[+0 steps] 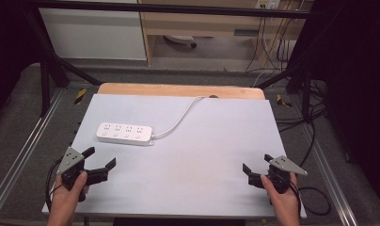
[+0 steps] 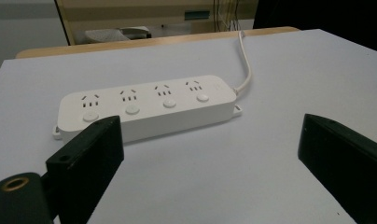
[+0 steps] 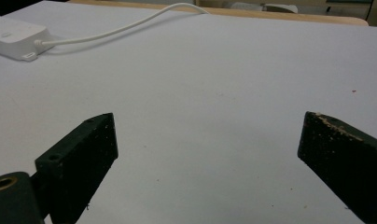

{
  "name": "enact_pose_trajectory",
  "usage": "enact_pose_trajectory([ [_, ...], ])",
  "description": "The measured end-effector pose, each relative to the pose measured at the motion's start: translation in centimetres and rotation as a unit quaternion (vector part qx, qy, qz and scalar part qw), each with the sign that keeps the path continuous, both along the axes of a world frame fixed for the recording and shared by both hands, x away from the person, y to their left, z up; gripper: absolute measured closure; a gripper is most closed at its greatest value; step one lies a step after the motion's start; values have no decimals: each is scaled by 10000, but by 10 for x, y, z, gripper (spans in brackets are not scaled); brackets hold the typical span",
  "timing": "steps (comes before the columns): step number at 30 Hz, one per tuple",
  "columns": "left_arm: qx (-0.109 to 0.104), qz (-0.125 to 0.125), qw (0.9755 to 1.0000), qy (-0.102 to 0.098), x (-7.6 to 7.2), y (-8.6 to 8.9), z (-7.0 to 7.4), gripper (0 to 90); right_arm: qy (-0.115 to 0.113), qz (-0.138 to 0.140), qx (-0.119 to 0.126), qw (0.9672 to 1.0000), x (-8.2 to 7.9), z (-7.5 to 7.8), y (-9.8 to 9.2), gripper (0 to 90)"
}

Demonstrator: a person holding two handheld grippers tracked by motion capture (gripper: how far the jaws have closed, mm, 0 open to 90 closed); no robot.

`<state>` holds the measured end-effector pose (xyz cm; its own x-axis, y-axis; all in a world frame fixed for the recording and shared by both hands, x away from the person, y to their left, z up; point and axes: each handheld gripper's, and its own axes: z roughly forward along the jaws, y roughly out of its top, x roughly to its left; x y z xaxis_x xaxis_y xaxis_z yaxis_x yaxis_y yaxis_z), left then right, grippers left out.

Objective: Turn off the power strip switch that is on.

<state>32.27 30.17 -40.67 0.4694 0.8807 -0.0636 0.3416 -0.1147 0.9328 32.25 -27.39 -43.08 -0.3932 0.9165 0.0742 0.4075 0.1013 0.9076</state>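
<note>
A white power strip [image 1: 125, 133] with a row of sockets and round buttons lies on the left half of the pale table [image 1: 202, 155]. Its white cord [image 1: 178, 120] runs off to the table's far edge. My left gripper [image 1: 100, 158] stands open near the front left corner, a short way in front of the strip, with nothing between its jaws. The left gripper view faces the strip [image 2: 147, 107] beyond the left gripper [image 2: 210, 135]. My right gripper [image 1: 256, 163] is open near the front right corner over bare table. In its own view, the right gripper [image 3: 207, 135] faces the strip's end [image 3: 14, 39] at far left.
A wooden board [image 1: 178, 90] edges the table's far side. A black frame and metal rails surround the table, with loose black cables [image 1: 315, 193] on the floor at right. Cabinets and a shelf unit stand behind.
</note>
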Motion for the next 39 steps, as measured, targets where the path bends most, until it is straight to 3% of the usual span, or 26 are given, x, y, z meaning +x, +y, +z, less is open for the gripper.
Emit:
enact_pose_trajectory([
  [19,-115,88,9999,84,-1,2,1,67,2,-33,-37,10000,-2,0,2,41],
  [31,-160,-24,9998,82,-2,-4,2,64,4,9,-37,10000,-2,1,3,31],
  [33,-69,-94,9999,110,-2,-6,3,69,-25,8,-31,10000,-2,1,4,41],
  [39,-119,95,9998,84,-4,-13,10,69,-26,68,-99,9999,-4,1,5,56],
])
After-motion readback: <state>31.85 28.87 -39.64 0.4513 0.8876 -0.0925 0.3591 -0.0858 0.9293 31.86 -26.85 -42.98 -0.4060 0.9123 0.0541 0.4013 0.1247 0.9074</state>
